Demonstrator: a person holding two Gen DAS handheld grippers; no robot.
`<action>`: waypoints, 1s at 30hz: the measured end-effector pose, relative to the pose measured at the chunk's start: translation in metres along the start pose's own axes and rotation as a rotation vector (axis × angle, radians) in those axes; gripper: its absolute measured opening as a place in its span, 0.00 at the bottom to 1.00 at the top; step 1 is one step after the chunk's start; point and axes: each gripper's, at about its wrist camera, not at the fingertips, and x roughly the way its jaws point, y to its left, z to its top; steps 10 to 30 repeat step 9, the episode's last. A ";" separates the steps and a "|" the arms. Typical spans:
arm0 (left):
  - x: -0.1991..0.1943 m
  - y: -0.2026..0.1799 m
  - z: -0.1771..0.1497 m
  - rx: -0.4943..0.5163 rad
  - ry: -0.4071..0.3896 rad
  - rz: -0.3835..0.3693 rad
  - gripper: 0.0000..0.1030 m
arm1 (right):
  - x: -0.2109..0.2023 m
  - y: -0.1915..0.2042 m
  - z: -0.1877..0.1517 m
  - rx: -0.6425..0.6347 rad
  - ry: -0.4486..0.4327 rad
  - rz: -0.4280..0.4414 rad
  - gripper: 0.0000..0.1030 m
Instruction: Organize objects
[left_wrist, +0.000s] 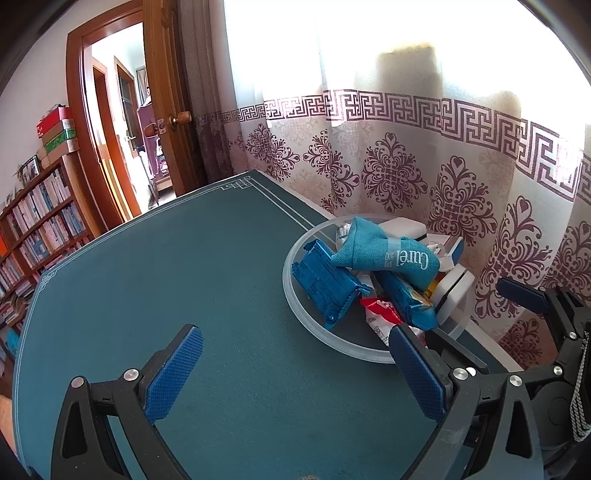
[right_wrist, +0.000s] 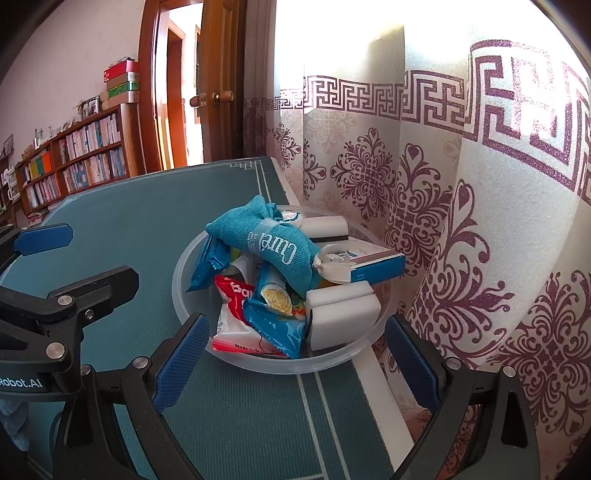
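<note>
Now our right tongs (right_wrist: 291, 365), spread wide and empty, sit nearest the translucent round plastic bowl (right_wrist: 184, 295) of packets just ahead; our left tongs (left_wrist: 295, 373), equally open and empty, lie left of the bowl.

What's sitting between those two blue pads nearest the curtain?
In the right wrist view, the open right gripper frames the clear bowl's near rim, with a red snack packet just inside.

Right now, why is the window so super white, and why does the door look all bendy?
Left wrist view: sunlight through the curtain blows out to pure white, hiding anything outside. Right wrist view: same glare up top, and the fisheye lens curves the door frame and table edge; the picture's corners go black.
</note>
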 end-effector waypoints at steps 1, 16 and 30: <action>0.000 0.000 0.000 -0.001 0.001 -0.001 1.00 | 0.000 0.000 0.000 0.000 0.000 0.000 0.94; 0.001 0.000 -0.001 -0.002 0.004 0.000 1.00 | -0.001 0.002 -0.002 -0.002 0.002 0.001 0.94; 0.001 0.000 -0.001 -0.002 0.004 0.000 1.00 | -0.001 0.002 -0.002 -0.002 0.002 0.001 0.94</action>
